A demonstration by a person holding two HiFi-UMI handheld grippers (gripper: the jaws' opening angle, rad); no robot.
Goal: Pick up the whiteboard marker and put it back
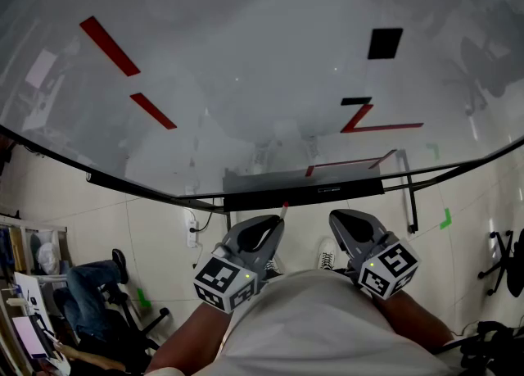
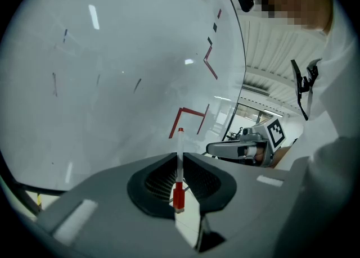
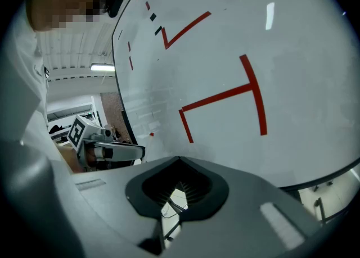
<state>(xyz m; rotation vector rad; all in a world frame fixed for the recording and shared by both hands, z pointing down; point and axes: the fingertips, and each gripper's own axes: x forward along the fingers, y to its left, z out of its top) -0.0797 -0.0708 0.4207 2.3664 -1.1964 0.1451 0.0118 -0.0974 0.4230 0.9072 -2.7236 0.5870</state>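
Note:
A white whiteboard marker with red ends stands upright between the jaws of my left gripper, which is shut on it. In the head view the left gripper sits just below the board's dark tray, and the marker's red tip pokes up toward the tray. My right gripper is beside it, also under the tray. The right gripper is shut with nothing held. The whiteboard carries red strokes.
Black squares are stuck on the board. A stand leg drops from the tray to the tiled floor. A seated person is at lower left and an office chair at right. Green tape marks the floor.

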